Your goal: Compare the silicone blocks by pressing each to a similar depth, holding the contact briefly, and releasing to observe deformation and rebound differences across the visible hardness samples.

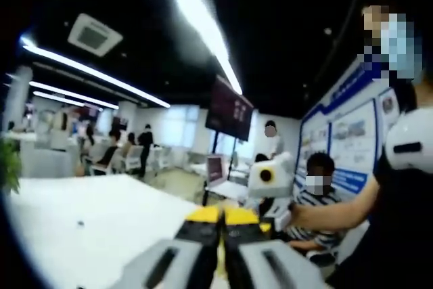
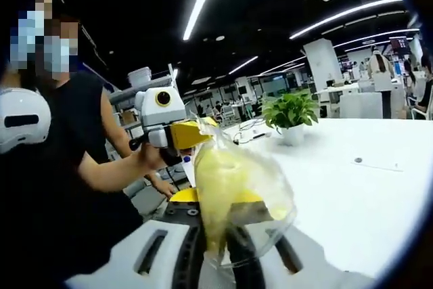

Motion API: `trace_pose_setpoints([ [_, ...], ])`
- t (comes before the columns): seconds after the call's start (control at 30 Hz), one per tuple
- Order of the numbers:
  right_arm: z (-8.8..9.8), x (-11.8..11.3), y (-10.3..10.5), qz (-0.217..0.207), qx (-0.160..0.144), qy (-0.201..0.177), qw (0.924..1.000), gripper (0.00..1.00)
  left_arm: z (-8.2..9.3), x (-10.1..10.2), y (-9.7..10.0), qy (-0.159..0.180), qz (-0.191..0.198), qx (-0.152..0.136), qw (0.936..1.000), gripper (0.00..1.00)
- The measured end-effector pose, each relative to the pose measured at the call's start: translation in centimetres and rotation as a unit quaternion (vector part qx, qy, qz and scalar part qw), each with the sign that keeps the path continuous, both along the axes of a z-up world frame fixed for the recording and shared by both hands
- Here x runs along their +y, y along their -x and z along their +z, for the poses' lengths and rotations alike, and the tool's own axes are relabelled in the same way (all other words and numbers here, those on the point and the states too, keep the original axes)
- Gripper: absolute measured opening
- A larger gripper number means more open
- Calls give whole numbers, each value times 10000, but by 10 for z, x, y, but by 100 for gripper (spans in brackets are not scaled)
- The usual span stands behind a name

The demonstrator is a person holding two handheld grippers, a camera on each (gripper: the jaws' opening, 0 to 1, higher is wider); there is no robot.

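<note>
— One clear bag of yellow stuff, pinched between the right gripper jaws, blocking much of the tabletop.
— And the left gripper?
— Jaws pressed together, nothing between; over the tabletop's near edge.
— Around?
— One potted plant toward the far edge, one small dark speck on the white top, one hanging screen, several seated people behind.
— Blocks countable?
— Cannot tell.

Place: open-plan office
Ceiling: dark, long strip lights, cassette air vent
Furniture: white counter, chairs at desks, left of frame
Walls: hanging screen, blue poster boards
Extras: potted plant, seated people
</note>
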State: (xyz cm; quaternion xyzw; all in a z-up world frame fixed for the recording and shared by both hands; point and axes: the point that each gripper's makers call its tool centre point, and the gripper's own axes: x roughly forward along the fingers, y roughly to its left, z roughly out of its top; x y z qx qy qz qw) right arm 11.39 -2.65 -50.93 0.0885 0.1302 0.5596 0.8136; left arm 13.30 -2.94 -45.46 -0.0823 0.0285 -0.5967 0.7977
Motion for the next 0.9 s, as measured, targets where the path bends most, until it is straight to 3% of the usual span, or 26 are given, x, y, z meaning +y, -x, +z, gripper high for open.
trace_pose_setpoints([
  [0.9, -5, -1, 4, 103, 135, 41, 9998, 6, -6, 0, 2, -82, 8, 16, 10000, 0],
])
